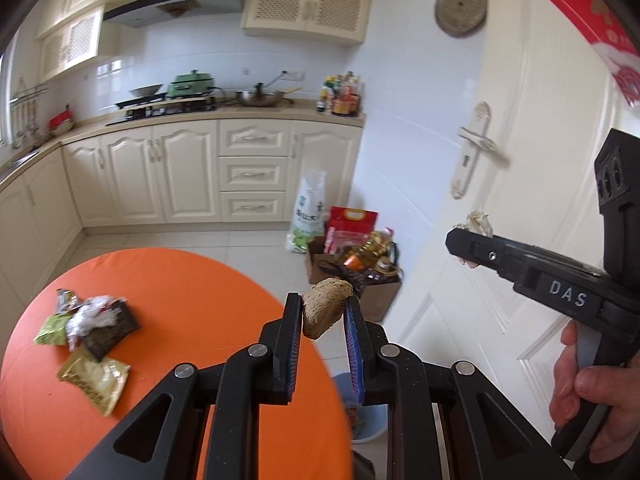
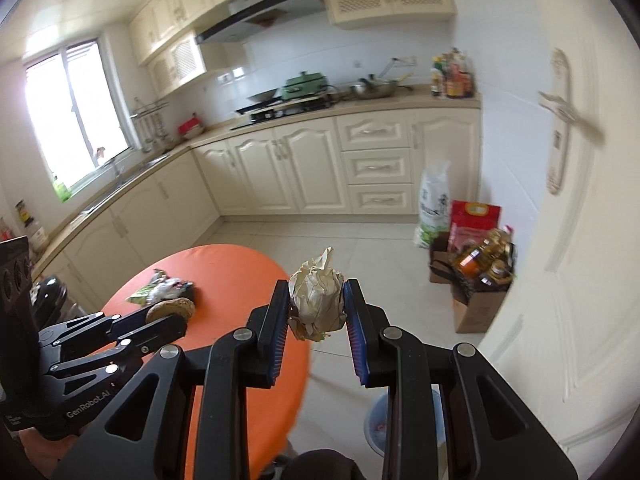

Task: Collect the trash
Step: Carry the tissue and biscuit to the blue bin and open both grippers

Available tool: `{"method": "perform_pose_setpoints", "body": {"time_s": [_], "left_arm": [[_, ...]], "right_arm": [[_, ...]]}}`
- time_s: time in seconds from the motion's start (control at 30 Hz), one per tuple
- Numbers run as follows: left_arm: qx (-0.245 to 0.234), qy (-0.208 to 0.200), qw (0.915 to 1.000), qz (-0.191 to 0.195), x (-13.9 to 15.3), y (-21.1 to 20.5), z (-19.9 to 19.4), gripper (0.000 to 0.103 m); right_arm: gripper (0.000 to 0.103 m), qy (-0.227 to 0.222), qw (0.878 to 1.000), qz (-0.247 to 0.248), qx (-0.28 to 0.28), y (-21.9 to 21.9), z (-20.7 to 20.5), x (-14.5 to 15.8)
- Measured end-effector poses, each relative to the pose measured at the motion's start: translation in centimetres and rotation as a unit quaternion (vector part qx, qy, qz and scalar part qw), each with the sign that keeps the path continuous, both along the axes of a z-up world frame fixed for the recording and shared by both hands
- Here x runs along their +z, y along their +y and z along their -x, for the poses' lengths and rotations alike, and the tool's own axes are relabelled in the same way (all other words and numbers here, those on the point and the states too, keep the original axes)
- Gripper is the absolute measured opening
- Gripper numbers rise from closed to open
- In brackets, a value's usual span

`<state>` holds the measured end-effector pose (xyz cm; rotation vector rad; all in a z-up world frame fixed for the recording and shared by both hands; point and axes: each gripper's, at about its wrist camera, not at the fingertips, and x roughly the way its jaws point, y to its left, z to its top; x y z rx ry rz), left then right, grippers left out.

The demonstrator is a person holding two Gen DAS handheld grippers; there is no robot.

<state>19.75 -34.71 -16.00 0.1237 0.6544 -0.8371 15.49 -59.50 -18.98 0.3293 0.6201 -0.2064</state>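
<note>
My left gripper (image 1: 323, 314) is shut on a brown lump of food scrap (image 1: 325, 306), held in the air past the right edge of the orange round table (image 1: 180, 280). My right gripper (image 2: 317, 306) is shut on a crumpled paper ball (image 2: 316, 304), also off the table's edge. The right gripper shows in the left wrist view (image 1: 470, 240), and the left gripper shows in the right wrist view (image 2: 176, 312) with the brown scrap (image 2: 171, 308). Several wrappers (image 1: 86, 332) lie on the table. A pale blue bin (image 1: 366, 416) stands on the floor below, also in the right wrist view (image 2: 378, 420).
A white door (image 1: 500, 160) is close on the right. A cardboard box with bottles and bags (image 1: 356, 260) stands on the floor by the wall. Cream kitchen cabinets (image 1: 192, 176) line the back and left, with tiled floor between.
</note>
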Motion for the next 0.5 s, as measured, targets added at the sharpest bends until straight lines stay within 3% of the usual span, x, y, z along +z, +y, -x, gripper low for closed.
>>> {"method": "perform_pose_setpoints", "body": {"time_s": [0.1,0.23,0.5], "left_arm": [[-0.031,0.025,0.9991,-0.012,-1.4,-3.7,-0.3,0.017],[-0.072,0.061,0.9939,-0.057,-4.4,-8.9,-0.5,0.017],[-0.114,0.147,0.967,-0.174,-13.3,-18.4,-1.5,0.017]], "right_arm": [[0.027,0.017,0.999,-0.014,-0.035,-2.9,1.5,-2.0],[0.027,0.07,0.994,-0.036,-0.078,-6.9,2.5,-7.1],[0.027,0.188,0.969,-0.122,-0.107,-12.3,2.3,-20.4]]}}
